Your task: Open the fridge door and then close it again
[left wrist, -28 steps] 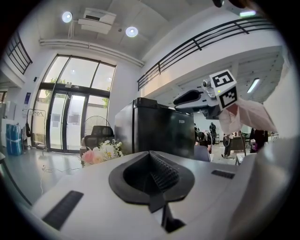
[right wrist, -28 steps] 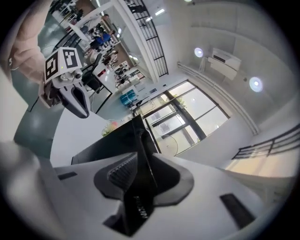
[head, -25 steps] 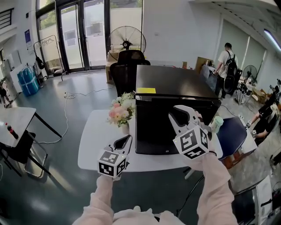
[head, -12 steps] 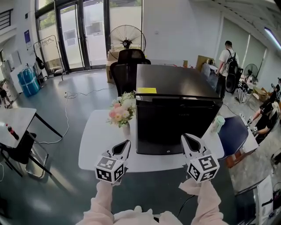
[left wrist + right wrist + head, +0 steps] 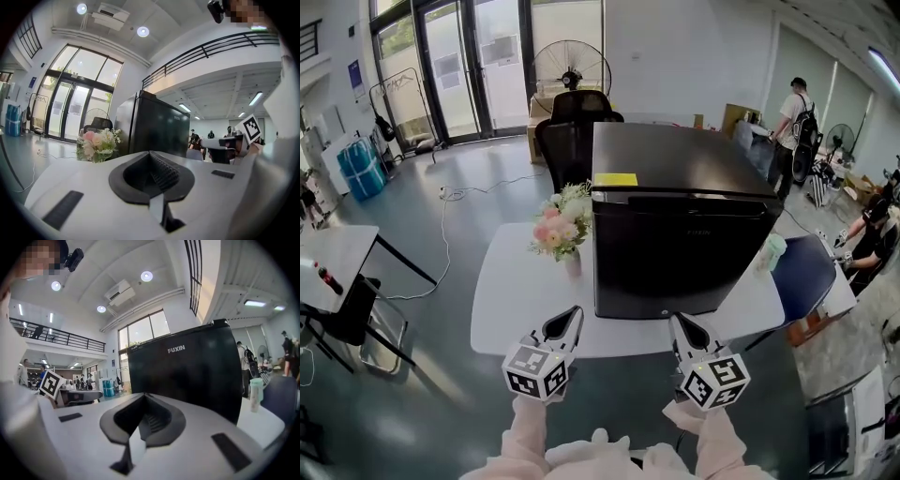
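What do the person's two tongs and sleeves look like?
The left tongs and the right tongs are alike: white, pointed shells with dark ribbed pads inside. Each carries a white cube with black square markers, the left cube and the right cube. No cables show. The person wears pale pink sleeves.

- The left gripper [image 5: 151,153], its jaws pressed together with nothing between them, points toward a black fridge [image 5: 152,126].
- A bouquet of pink and white flowers [image 5: 97,144] stands just left of the fridge.
- The right gripper [image 5: 211,143] shows at the right edge.
- Tall glass doors [image 5: 70,110] light the far left.
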`<state>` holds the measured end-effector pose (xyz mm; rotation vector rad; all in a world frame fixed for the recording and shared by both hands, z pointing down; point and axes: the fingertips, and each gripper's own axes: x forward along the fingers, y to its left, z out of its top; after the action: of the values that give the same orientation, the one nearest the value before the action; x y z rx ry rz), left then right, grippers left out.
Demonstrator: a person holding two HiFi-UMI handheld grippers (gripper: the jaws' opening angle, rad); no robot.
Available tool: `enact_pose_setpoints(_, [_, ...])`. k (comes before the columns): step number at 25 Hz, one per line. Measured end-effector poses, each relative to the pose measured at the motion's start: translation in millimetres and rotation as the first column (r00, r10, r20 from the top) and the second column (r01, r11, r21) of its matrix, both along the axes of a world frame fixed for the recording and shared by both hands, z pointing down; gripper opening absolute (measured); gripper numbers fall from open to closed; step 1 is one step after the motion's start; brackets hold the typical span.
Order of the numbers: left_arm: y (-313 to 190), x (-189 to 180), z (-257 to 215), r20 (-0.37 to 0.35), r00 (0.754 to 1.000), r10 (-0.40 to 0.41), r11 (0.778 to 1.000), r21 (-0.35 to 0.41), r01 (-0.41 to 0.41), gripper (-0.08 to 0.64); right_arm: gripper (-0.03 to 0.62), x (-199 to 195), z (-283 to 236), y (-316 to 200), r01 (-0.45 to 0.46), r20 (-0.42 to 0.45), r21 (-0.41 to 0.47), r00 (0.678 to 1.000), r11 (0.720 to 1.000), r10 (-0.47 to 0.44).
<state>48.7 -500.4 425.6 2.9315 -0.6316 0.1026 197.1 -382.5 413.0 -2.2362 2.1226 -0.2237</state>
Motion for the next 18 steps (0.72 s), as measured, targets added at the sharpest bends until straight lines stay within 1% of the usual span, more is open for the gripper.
enact_pose_setpoints(2, [1.6,-0.7,6.9,0.008,1.000,0.006,1.000,-0.008,-0.006,0.011,0.006,-3.3,7.5,-0.9,0.010,0.012,-0.010,1.000,1.000,-0.010])
enact_pose_setpoints(7, [2.1,0.3,22.0,0.023,1.000,0.011,1.000,-0.023,-0.010,0.011,0.006,-10.1,17.4,-8.5,0.031,-0.014,-0.024,0.999,0.999,-0.031])
enact_pose_setpoints(14, [2.0,-0.1,31.2,0.034,0.999,0.017,0.999,-0.045,-0.016,0.011,0.006,-10.6,26.0,-10.2,0.017,0.005,-0.037,1.000,0.999,-0.017])
enact_pose_setpoints(18, [-0.8,2.4,32.2,0.035,0.999,0.024,0.999,-0.044,-0.022,0.011,0.006,-9.8,30.9,-12.3,0.013,0.009,-0.046,1.000,0.999,-0.013])
